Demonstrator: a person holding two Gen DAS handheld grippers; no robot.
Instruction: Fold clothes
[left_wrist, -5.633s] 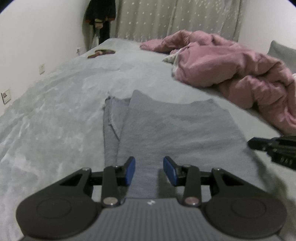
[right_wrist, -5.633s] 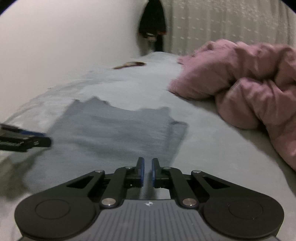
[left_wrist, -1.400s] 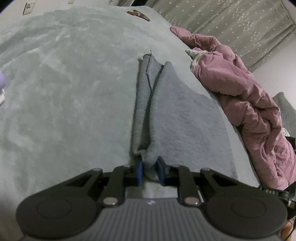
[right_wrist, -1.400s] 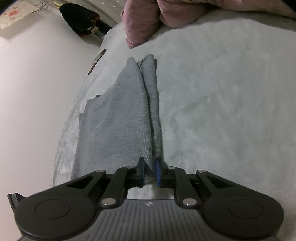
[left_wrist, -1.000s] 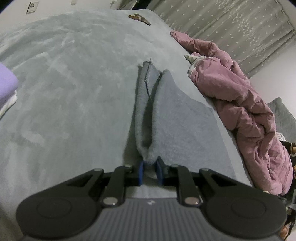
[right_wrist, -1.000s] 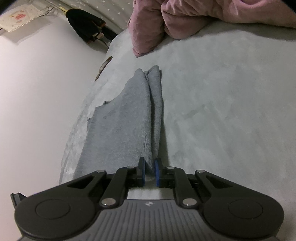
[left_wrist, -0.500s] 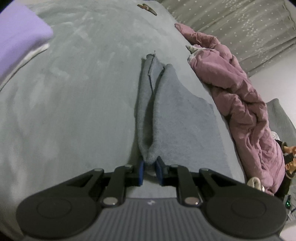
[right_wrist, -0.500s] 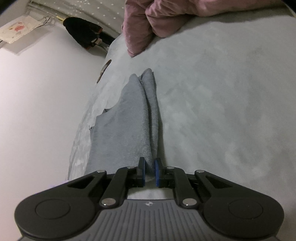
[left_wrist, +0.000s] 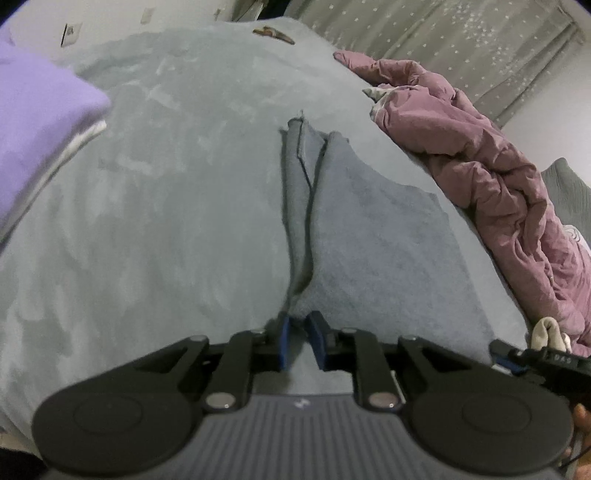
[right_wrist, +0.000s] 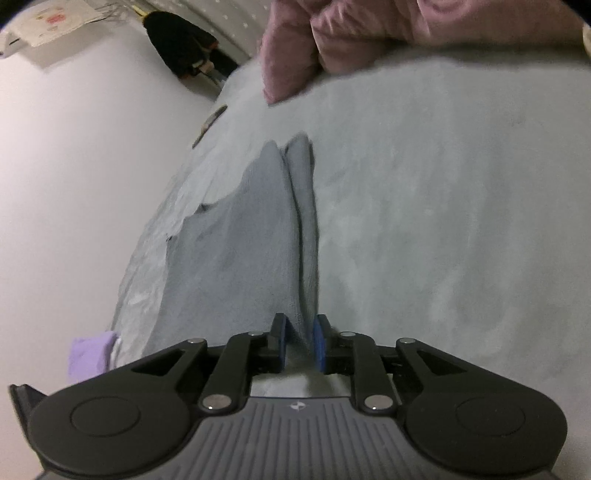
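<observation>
Gripping the grey garment (left_wrist: 369, 236) at two near corners, my left gripper (left_wrist: 300, 338) and right gripper (right_wrist: 298, 339) jaws stay clenched on cloth, lifting its folded edge off the bed (left_wrist: 166, 184) for folding.

A pale grey-green bed (left_wrist: 155, 206) carries everything. A grey garment (left_wrist: 369, 236) lies along its middle, a rumpled pink quilt (left_wrist: 480, 162) along its right edge, folded purple clothes (left_wrist: 33, 122) at its left edge, and a small brown object (left_wrist: 273, 34) near the far edge.
</observation>
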